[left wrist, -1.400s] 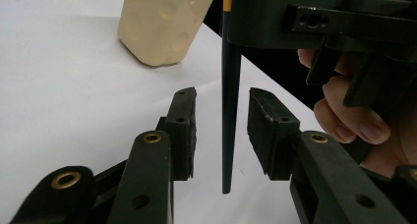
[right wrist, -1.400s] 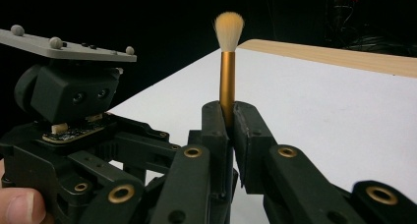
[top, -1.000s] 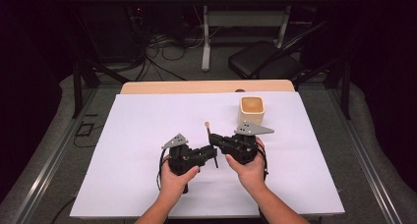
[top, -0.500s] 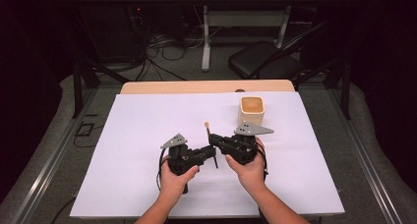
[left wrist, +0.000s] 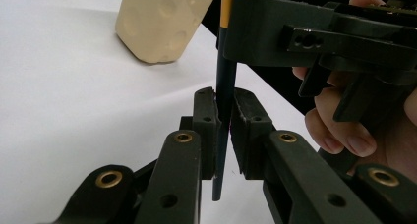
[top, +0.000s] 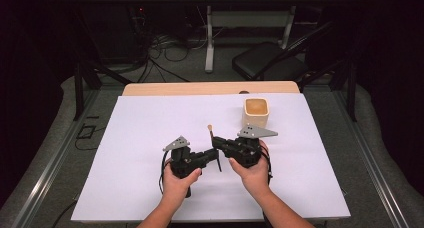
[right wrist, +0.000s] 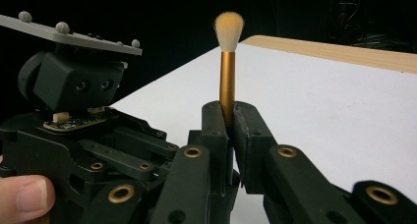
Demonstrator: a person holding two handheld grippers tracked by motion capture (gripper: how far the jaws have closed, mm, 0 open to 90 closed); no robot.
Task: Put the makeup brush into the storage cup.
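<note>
A small brush with a pale bristle tip (top: 210, 127), a gold ferrule (right wrist: 227, 81) and a dark handle (left wrist: 225, 86) is held between both grippers above the white table sheet (top: 140, 133). My right gripper (right wrist: 227, 113) is shut on the gold ferrule, with the bristles standing up past its jaws. Lower down, my left gripper (left wrist: 224, 106) is shut on the dark handle, whose end pokes out below the jaws. In the high view the left gripper (top: 215, 155) and right gripper (top: 216, 141) meet near the table's middle front.
A cream cup (top: 256, 112) with dimpled sides (left wrist: 162, 20) stands upright on the sheet behind the right hand. The wooden table edge (top: 210, 89) runs along the back. A black chair (top: 267, 63) and cables lie on the floor beyond.
</note>
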